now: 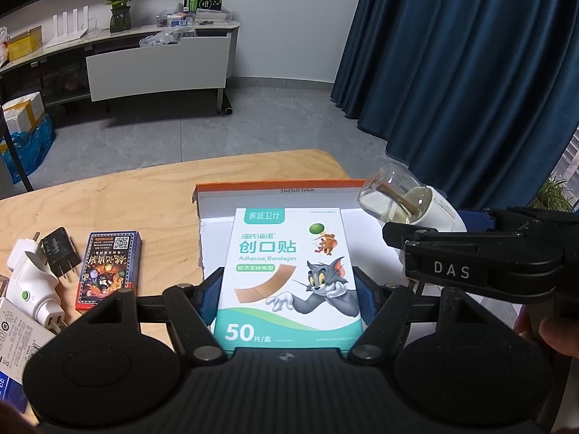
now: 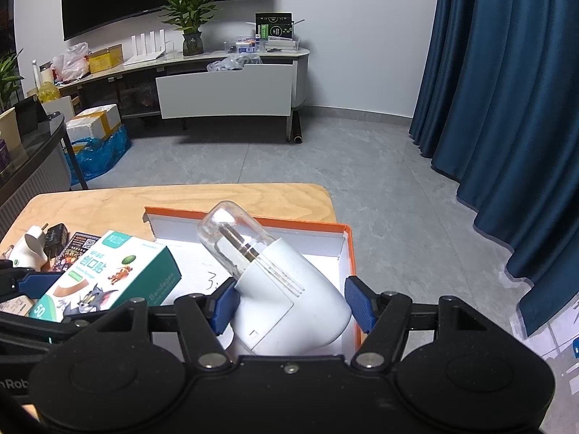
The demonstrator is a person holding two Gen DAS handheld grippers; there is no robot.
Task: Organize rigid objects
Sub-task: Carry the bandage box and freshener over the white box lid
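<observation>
The left hand-held gripper point(image 1: 287, 289) squeezes the bandage box point(image 1: 289, 275) over the orange tray point(image 2: 349, 253), the right hand-held gripper point(image 2: 289, 303) squeezes the white plug-in bottle point(image 2: 278, 282), and both should go down slowly, side by side.

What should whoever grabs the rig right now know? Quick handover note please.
Left tongs: shut on the teal-and-white cardboard box of adhesive bandages, held over the white tray with orange rim.
Right tongs: shut on the white plastic plug-in device with clear glass bulb, also above the tray.
Done: both items picked up; nothing seen lying in the tray.
Left: set both down inside, then fetch the dark card box, black charger and white plug adapter from the wooden table.
</observation>
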